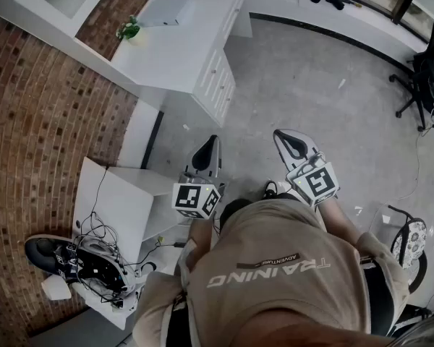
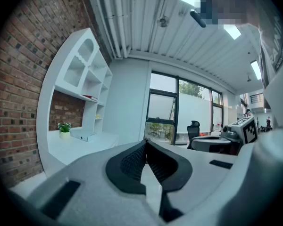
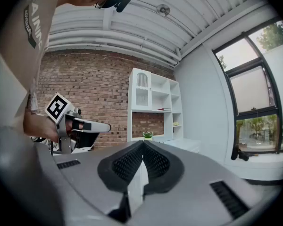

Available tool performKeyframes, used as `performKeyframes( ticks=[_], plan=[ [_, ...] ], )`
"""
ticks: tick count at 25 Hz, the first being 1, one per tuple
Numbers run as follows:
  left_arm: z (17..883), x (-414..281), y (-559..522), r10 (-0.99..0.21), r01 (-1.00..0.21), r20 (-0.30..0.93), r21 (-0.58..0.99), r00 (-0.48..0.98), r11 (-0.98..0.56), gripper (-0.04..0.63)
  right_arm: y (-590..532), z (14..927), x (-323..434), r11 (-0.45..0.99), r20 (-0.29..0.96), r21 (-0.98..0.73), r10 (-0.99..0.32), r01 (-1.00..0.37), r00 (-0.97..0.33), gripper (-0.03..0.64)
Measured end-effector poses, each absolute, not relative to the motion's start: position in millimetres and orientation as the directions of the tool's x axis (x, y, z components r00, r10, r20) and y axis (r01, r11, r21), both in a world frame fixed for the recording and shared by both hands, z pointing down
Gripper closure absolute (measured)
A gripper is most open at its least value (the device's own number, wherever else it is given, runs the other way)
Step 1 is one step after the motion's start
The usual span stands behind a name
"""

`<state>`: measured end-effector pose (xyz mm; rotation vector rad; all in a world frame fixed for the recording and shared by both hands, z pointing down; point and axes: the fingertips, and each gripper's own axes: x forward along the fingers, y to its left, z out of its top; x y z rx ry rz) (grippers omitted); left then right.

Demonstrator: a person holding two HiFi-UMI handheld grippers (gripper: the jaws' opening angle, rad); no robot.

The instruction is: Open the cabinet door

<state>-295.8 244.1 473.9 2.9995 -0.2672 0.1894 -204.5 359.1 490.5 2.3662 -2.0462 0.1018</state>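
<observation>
The white cabinet unit (image 1: 215,85) stands against the brick wall, its lower fronts facing the grey floor. Its upper shelf part has a small arched door (image 3: 140,86), also visible in the left gripper view (image 2: 80,69). Both grippers are held in the air in front of the person, well short of the cabinet. My left gripper (image 1: 211,140) is shut with nothing between its pads (image 2: 145,144). My right gripper (image 1: 281,133) is also shut and empty, its tips meeting (image 3: 142,143). Each gripper shows in the other's view: the right gripper (image 2: 226,140) and the left gripper (image 3: 80,126).
A small potted plant (image 1: 130,29) and a white box (image 1: 163,11) sit on the cabinet's counter. A low white table (image 1: 119,201) with a tangle of cables and a headset (image 1: 94,262) stands by the brick wall at the left. Office chairs (image 1: 427,78) stand at the right.
</observation>
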Motion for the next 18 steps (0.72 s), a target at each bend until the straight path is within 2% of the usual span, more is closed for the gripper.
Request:
performKeyframes(
  ticks=[10, 18],
  plan=[
    [481.1, -311.0, 220.3, -0.226, -0.25, 0.17, 0.136, 0.959, -0.959, 0.588, 348.3, 515.6, -200.6, -0.129, 0.121, -0.089, -0.986, -0.988, 0.118, 0.603],
    [518.1, -298.9, 207.1, -0.187, -0.229, 0.224, 0.179, 0.957, -0.957, 0.588, 316.0, 533.4, -193.4, -0.116, 0.178, -0.09, -0.979, -0.989, 0.098, 0.603]
  ],
)
